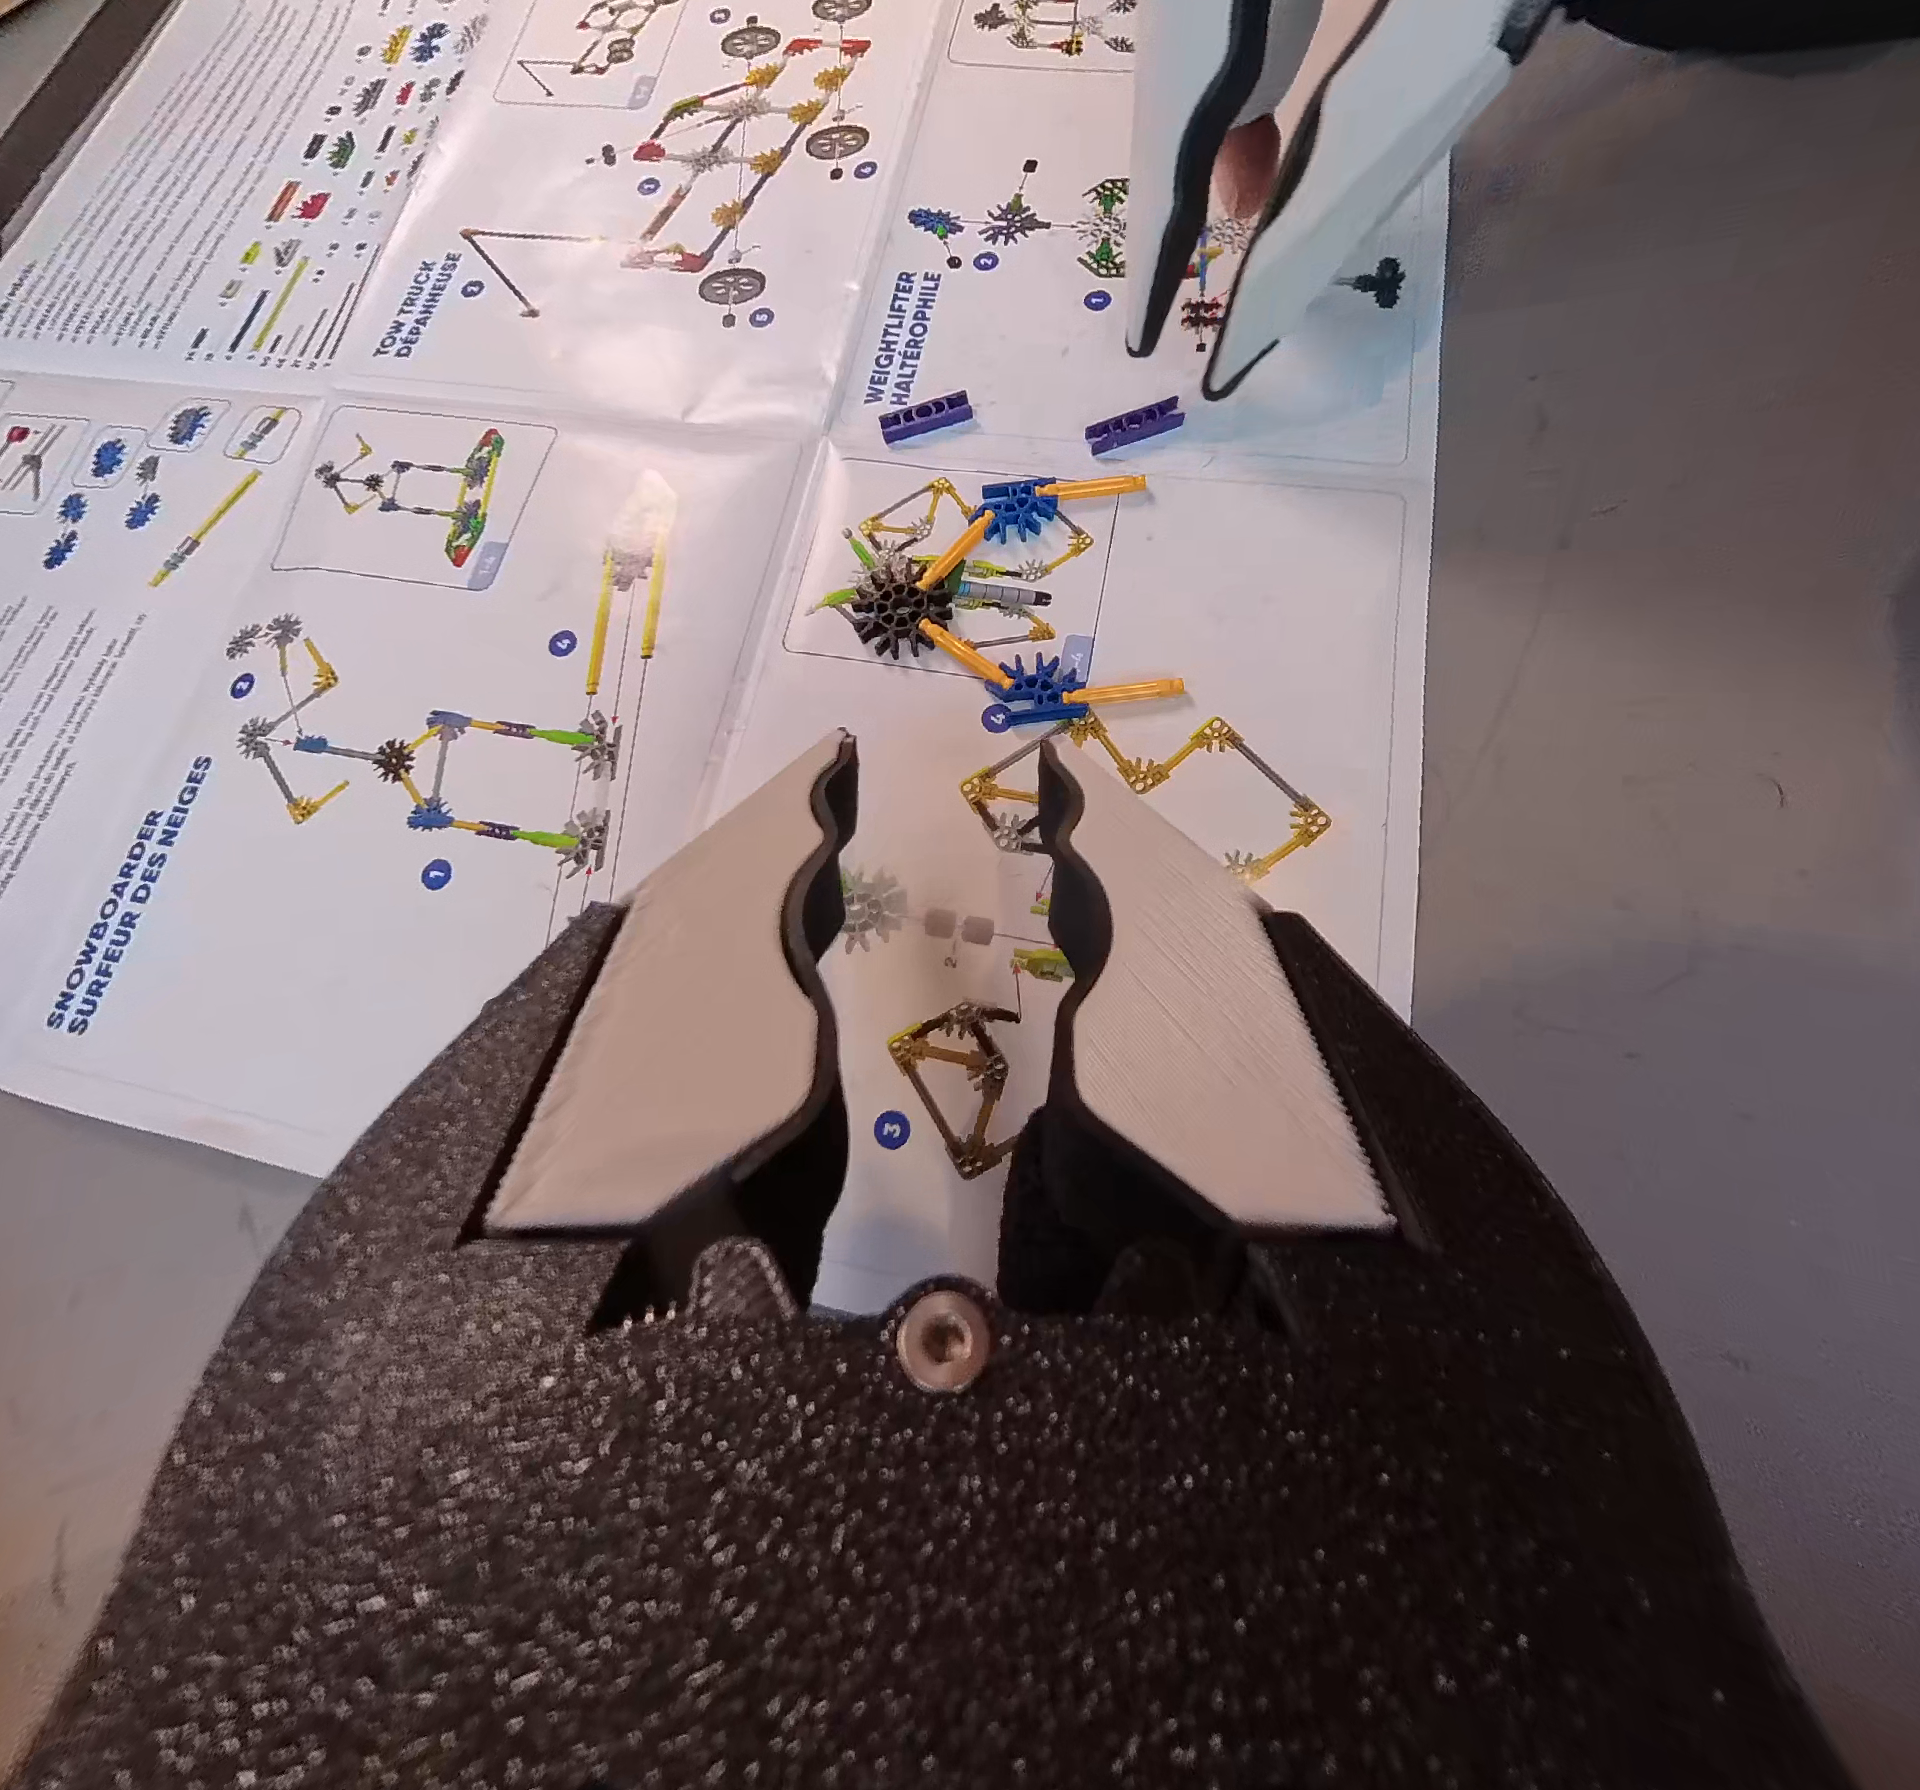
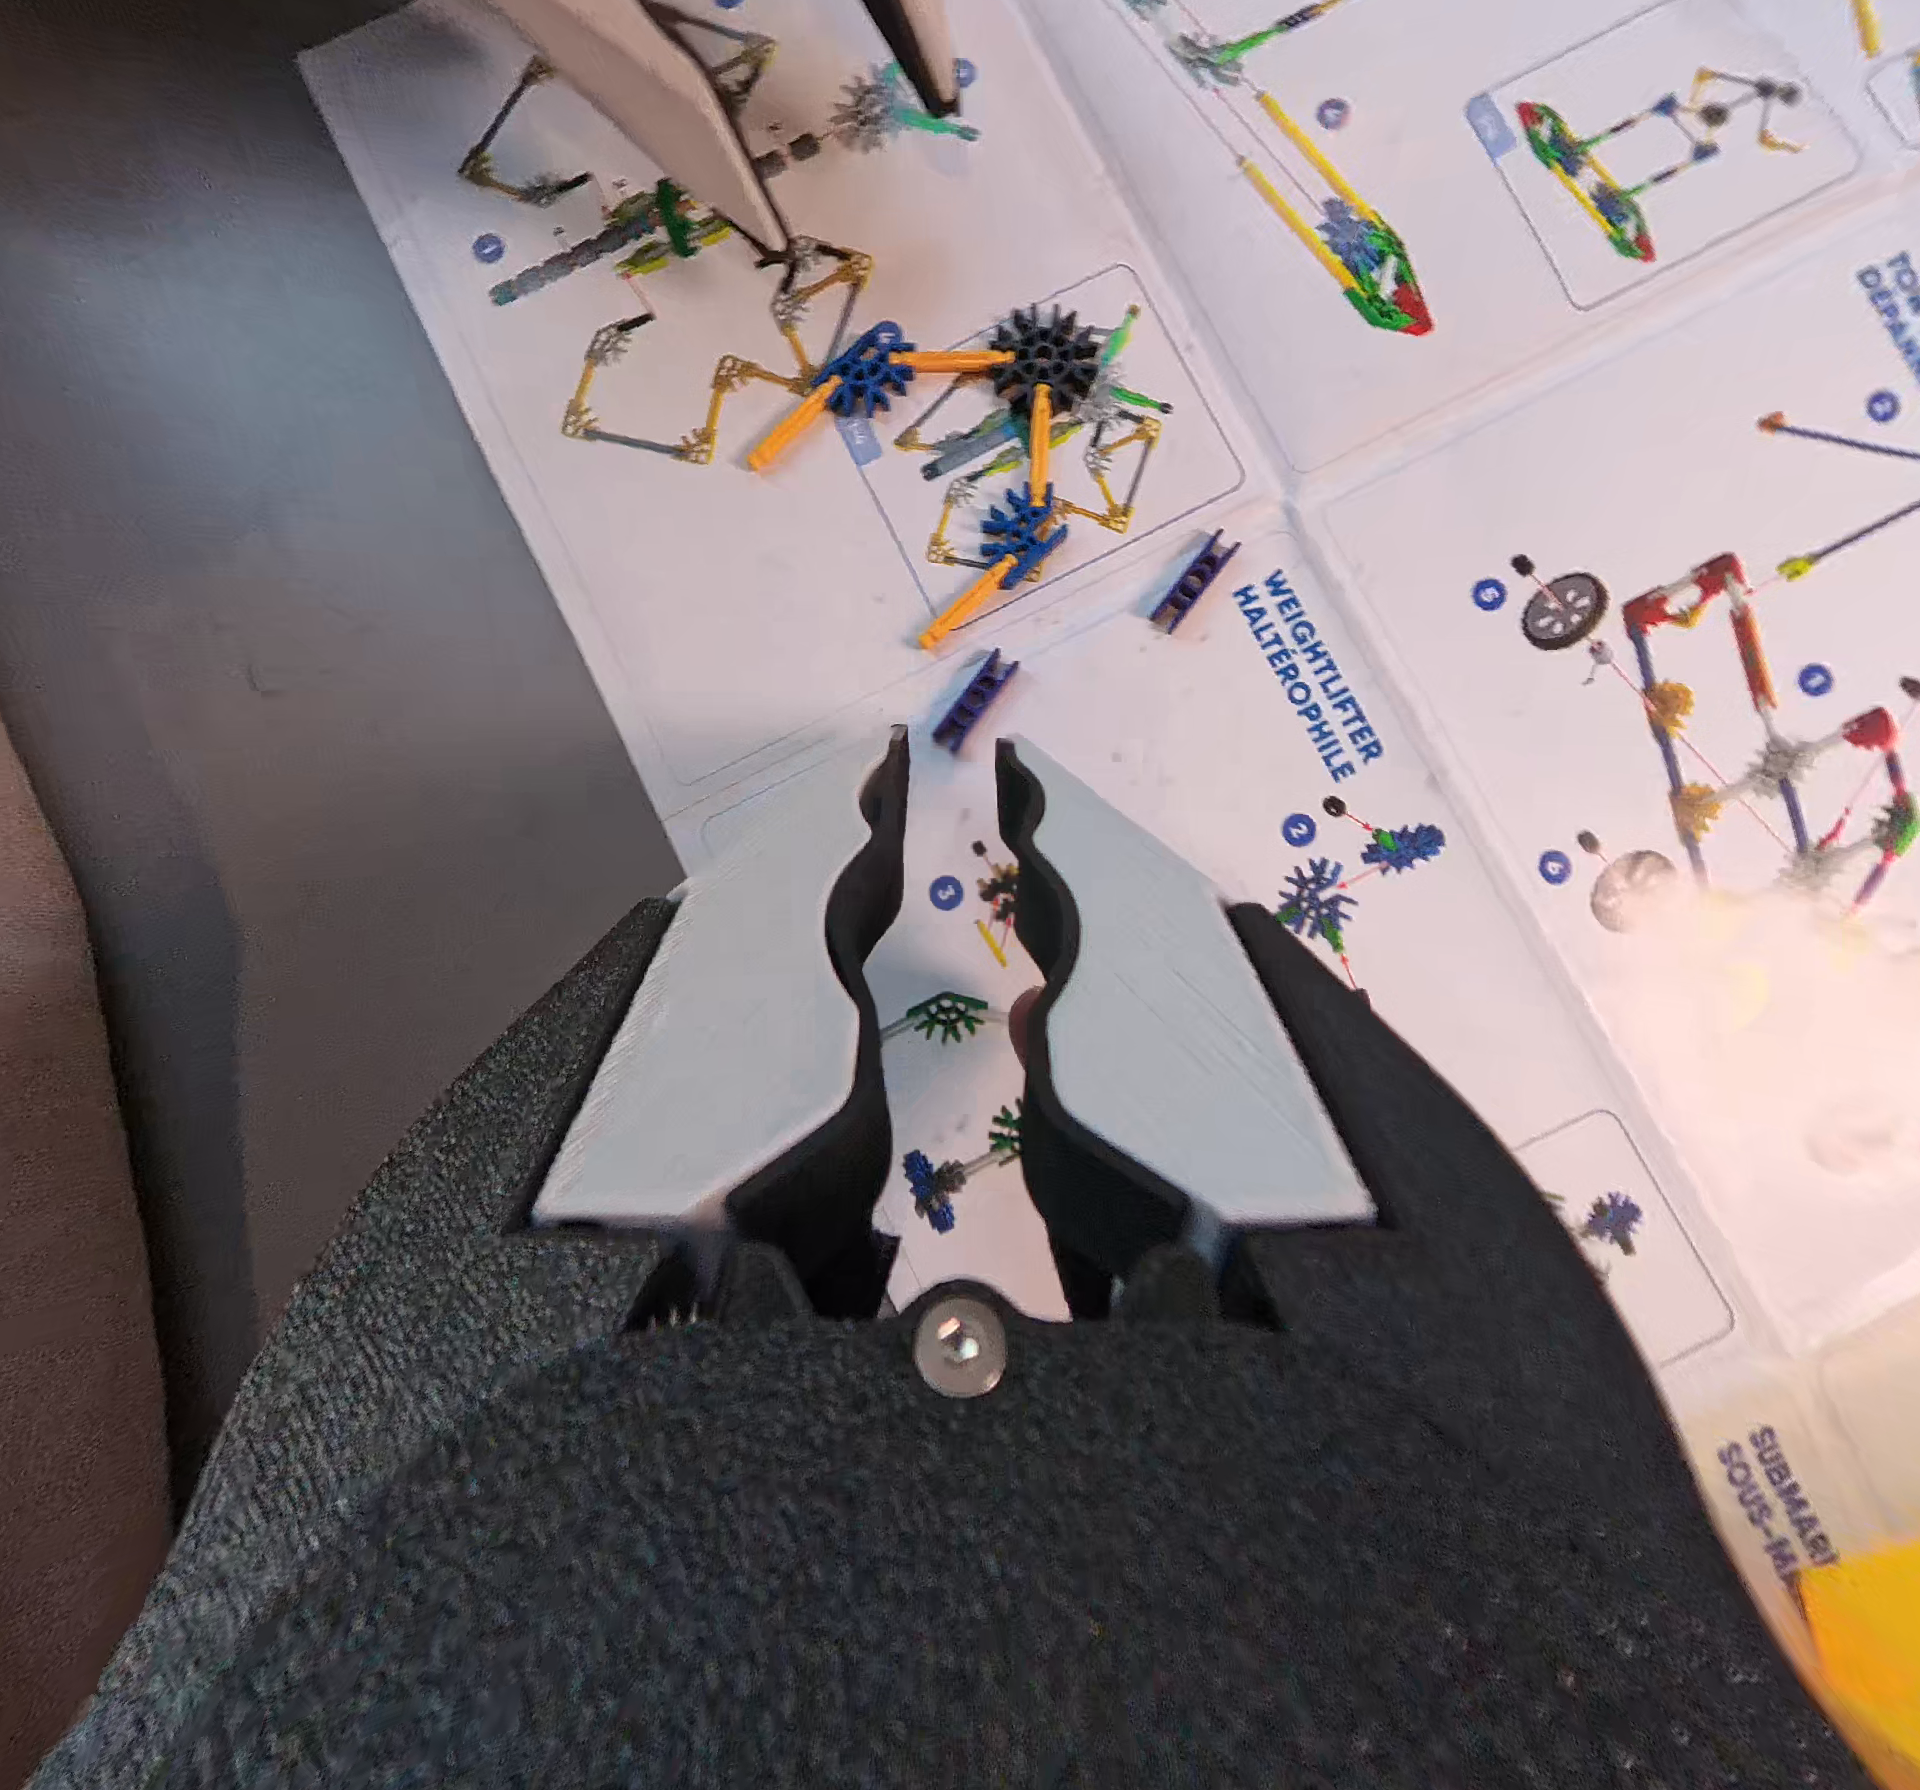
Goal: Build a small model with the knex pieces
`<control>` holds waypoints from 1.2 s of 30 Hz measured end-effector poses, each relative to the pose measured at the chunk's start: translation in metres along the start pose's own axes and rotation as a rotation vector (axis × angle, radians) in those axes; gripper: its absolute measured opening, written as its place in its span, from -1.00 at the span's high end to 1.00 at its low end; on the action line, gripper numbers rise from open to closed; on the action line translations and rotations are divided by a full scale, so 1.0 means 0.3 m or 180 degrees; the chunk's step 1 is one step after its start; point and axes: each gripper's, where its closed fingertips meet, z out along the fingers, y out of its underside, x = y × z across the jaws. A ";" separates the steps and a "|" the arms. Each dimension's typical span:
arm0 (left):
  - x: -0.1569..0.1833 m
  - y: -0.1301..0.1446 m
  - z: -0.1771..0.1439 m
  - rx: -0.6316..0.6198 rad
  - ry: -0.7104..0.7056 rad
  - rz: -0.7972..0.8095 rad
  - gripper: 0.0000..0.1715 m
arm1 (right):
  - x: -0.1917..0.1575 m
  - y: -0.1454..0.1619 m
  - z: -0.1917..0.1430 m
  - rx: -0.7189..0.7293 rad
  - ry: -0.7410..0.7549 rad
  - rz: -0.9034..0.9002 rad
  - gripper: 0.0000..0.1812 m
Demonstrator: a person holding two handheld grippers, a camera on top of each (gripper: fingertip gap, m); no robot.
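Both grippers empty with jaws apart: the right gripper (image 2: 951,738) hovers just short of a purple clip (image 2: 974,701) near the sheet's (image 1: 727,410) edge, and the left gripper (image 1: 945,748) hangs by the toy (image 1: 966,587), mid-sheet

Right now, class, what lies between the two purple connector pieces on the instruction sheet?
Only bare instruction sheet. In the right wrist view, nothing sits between the nearer purple piece and the farther purple piece; the left wrist view shows the same gap.
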 end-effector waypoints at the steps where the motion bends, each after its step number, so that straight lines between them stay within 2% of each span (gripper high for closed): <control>1: 0.003 0.000 0.002 -0.0007 0.0008 0.0004 0.60 | 0.015 0.001 0.002 0.0002 0.0022 0.0122 0.84; 4: 0.018 0.002 0.016 -0.0038 0.0050 0.0013 0.60 | 0.011 -0.008 0.013 0.0013 -0.0017 0.0322 0.84; 8: 0.044 0.007 0.034 -0.0112 0.0118 0.0037 0.63 | 0.010 -0.002 0.039 -0.0066 0.0158 0.0351 0.83; 14: 0.087 0.012 0.057 -0.0219 0.0225 0.0072 0.72 | 0.016 -0.005 0.042 -0.0041 0.0303 0.0470 0.95; 18: 0.111 0.006 0.065 -0.0229 0.0283 0.0076 0.78 | 0.004 -0.013 0.039 -0.0005 0.0301 0.0504 0.95; 26: 0.138 0.000 0.061 -0.0214 0.0431 0.0025 0.78 | -0.006 -0.025 0.003 0.0042 0.0373 0.0683 0.95; 36: 0.149 0.003 0.064 -0.0234 0.0481 0.0026 0.78 | -0.038 0.006 0.033 -0.0028 0.0395 0.0875 0.95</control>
